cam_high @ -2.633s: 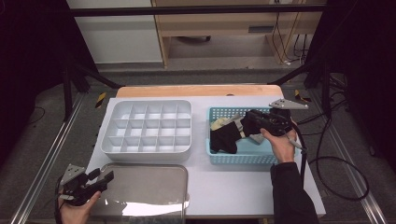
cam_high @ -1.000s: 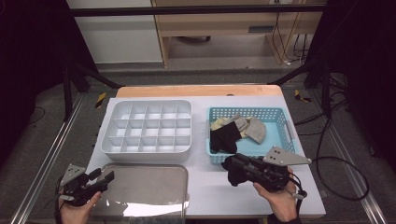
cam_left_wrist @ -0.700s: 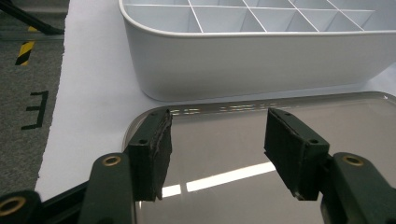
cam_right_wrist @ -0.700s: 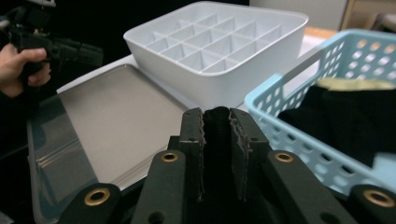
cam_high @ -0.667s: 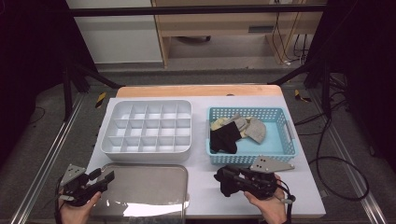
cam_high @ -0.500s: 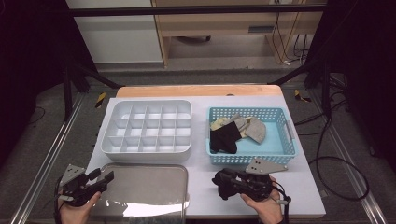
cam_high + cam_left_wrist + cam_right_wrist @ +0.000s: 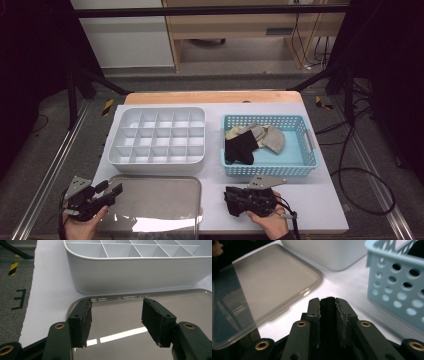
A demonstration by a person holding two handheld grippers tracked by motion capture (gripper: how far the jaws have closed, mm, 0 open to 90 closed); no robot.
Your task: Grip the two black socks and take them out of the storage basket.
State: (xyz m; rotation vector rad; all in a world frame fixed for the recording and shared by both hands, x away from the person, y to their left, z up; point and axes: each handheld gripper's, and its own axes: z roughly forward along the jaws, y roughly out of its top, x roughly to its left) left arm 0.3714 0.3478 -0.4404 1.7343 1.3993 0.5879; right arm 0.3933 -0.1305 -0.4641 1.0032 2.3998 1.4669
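Note:
My right gripper lies low over the white table in front of the blue basket, pointing left. It is shut on a piece of black cloth, a sock by its look, which fills the gap between the pads; the jaws have just eased slightly wider with the cloth still pinched. In the right gripper view the gripper faces the clear lid. My left gripper stands open and empty at the lid's left edge. In the left gripper view its jaws frame the lid.
A white compartment box stands behind the lid. The basket holds another black sock and grey and beige socks. The table's front edge runs just below both hands.
The right gripper has come out of the basket with black cloth, moved toward the table's front edge, then sunk and shifted left. The left gripper has stayed put.

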